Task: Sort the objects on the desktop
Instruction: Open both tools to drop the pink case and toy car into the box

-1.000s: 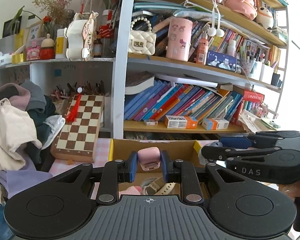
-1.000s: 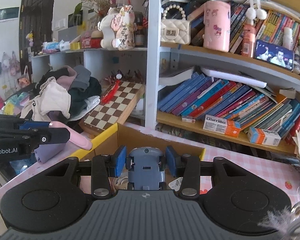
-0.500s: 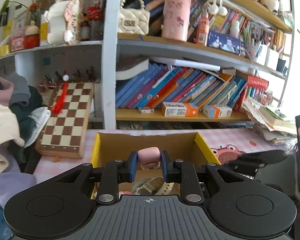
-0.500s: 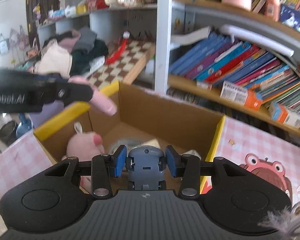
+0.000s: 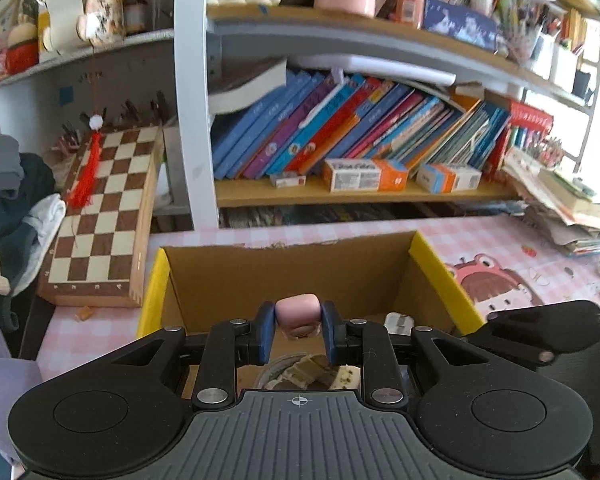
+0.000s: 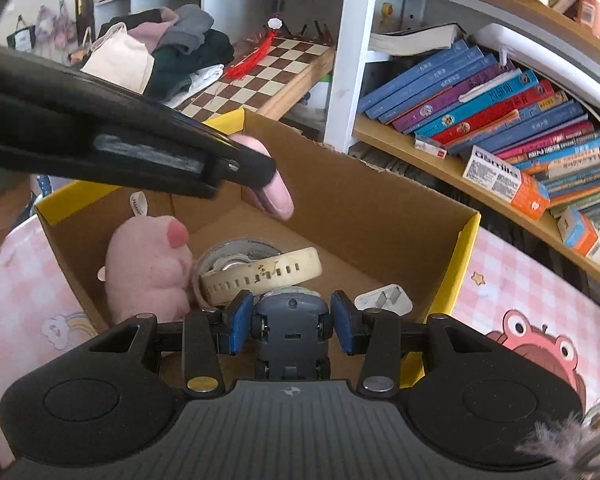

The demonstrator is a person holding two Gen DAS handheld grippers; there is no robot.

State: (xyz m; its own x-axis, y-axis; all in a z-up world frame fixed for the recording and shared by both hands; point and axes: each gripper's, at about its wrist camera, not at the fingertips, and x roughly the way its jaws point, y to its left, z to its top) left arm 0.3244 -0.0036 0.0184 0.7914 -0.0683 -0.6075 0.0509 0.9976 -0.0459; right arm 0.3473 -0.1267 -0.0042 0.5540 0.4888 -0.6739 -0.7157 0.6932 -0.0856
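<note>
Holding, left gripper (image 5: pixel 297 330): blue pads clamped on a small pink rounded plastic case (image 5: pixel 298 315), one pad on each side; case hangs over the open box, clear of its floor.
Holding, right gripper (image 6: pixel 291 322): blue pads pressed against both flanks of a small grey-blue toy car (image 6: pixel 290 330), underside and wheels facing the camera; car sits above the near right part of the box.
Box: open brown cardboard box with yellow flap edges (image 6: pixel 466 240), standing on a pink checked tablecloth with a cartoon frog print (image 6: pixel 540 344).
Box contents: pink plush pig toy (image 6: pixel 148 268) against the left wall; just beside it a roll of clear tape (image 6: pixel 236 254), with a cream perforated watch strap (image 6: pixel 260 274) lying across it; white two-pin plug adapter (image 6: pixel 386 298) on the floor at right.
Behind box: folded wooden chessboard (image 5: pixel 104 216) leaning at left, red tassel (image 5: pixel 84 178) draped on it; shelf of slanted coloured books (image 5: pixel 340 136).
</note>
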